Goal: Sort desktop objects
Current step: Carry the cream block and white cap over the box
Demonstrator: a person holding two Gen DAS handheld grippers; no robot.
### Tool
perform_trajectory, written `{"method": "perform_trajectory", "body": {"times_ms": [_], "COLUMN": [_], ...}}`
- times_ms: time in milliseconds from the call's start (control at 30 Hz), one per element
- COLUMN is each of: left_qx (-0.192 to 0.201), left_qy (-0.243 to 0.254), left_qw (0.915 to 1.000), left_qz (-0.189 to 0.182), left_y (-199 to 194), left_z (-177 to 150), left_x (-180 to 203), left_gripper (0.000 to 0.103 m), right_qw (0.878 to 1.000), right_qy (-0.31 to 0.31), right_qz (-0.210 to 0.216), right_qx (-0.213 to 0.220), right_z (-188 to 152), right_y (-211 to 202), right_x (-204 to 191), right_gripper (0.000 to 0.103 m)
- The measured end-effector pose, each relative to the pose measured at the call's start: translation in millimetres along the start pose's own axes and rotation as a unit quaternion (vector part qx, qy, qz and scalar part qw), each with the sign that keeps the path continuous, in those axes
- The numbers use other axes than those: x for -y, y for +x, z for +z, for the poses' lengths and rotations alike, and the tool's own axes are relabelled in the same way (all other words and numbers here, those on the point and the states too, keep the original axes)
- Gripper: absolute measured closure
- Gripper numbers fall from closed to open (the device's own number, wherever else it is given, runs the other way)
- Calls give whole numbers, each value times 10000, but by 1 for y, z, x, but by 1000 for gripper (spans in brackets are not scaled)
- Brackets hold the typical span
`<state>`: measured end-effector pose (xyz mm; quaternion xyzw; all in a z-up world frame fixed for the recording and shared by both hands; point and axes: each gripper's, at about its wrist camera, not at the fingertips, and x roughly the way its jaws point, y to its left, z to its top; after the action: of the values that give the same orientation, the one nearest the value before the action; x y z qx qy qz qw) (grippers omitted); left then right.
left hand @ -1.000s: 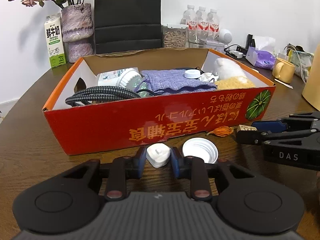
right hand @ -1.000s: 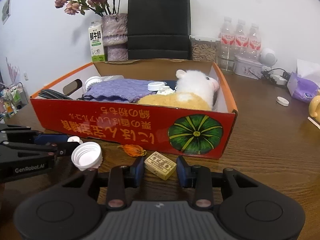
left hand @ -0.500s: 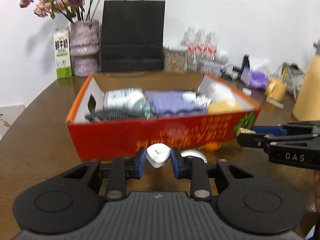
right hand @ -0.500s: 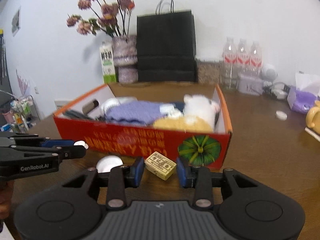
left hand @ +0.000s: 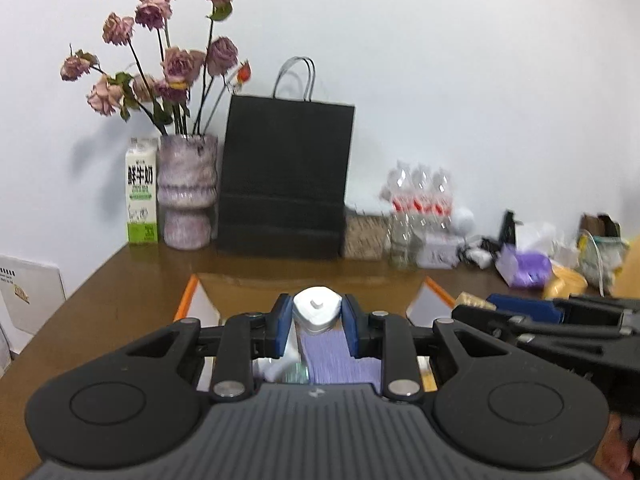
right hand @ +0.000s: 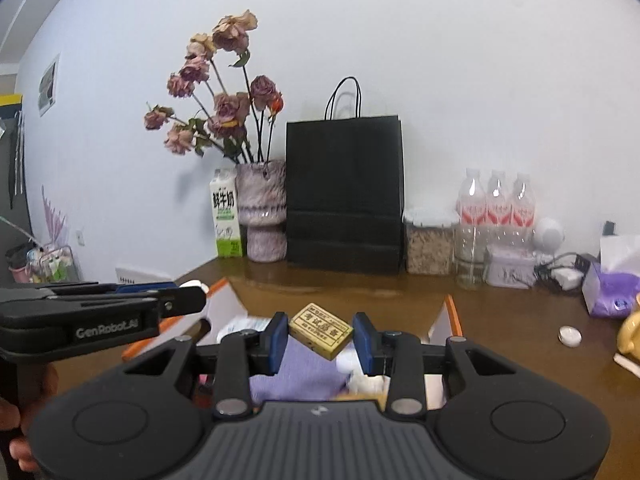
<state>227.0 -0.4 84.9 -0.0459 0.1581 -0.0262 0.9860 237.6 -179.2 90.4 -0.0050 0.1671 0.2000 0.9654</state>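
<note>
My left gripper (left hand: 316,322) is shut on a small white rounded-triangle cap (left hand: 317,309) and holds it in the air over the orange cardboard box (left hand: 191,298). My right gripper (right hand: 321,330) is shut on a small tan eraser block (right hand: 321,330) with printed lettering, also lifted above the box (right hand: 452,312). A purple knitted cloth (left hand: 338,360) lies in the box under both grippers. The right gripper (left hand: 472,307) shows at the right of the left wrist view, the left gripper (right hand: 192,290) at the left of the right wrist view. Most of the box is hidden by the gripper bodies.
At the back of the brown table stand a black paper bag (right hand: 344,192), a vase of dried roses (right hand: 262,208), a milk carton (right hand: 226,220), a jar (right hand: 429,244) and water bottles (right hand: 496,216). A purple tissue pack (right hand: 612,294), a small white cap (right hand: 570,336) and a yellow mug (right hand: 630,330) lie right.
Both grippers rose from the table in front of the box, lifting the white cap and the eraser block, and now hang above the box. The white lid and orange scrap dropped out of view.
</note>
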Motion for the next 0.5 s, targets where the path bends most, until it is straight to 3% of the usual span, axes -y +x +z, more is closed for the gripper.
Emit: {"method": "perform_trajectory", "body": {"times_ms": [300, 500], "left_qx": [-60, -99], "left_qy": [-151, 86], "left_qw": [9994, 9982], "left_qz": [309, 582], "left_y": [55, 87], "left_z": [5, -13], "left_x": [-1, 1], "left_gripper": [76, 76], "right_qw": [9995, 9989], "right_qy": [174, 213], "right_qz": [-235, -310], "right_qx": [-102, -285], "right_z": [10, -10], "right_y": [69, 106], "right_x": [14, 26], "right_gripper": [69, 69]}}
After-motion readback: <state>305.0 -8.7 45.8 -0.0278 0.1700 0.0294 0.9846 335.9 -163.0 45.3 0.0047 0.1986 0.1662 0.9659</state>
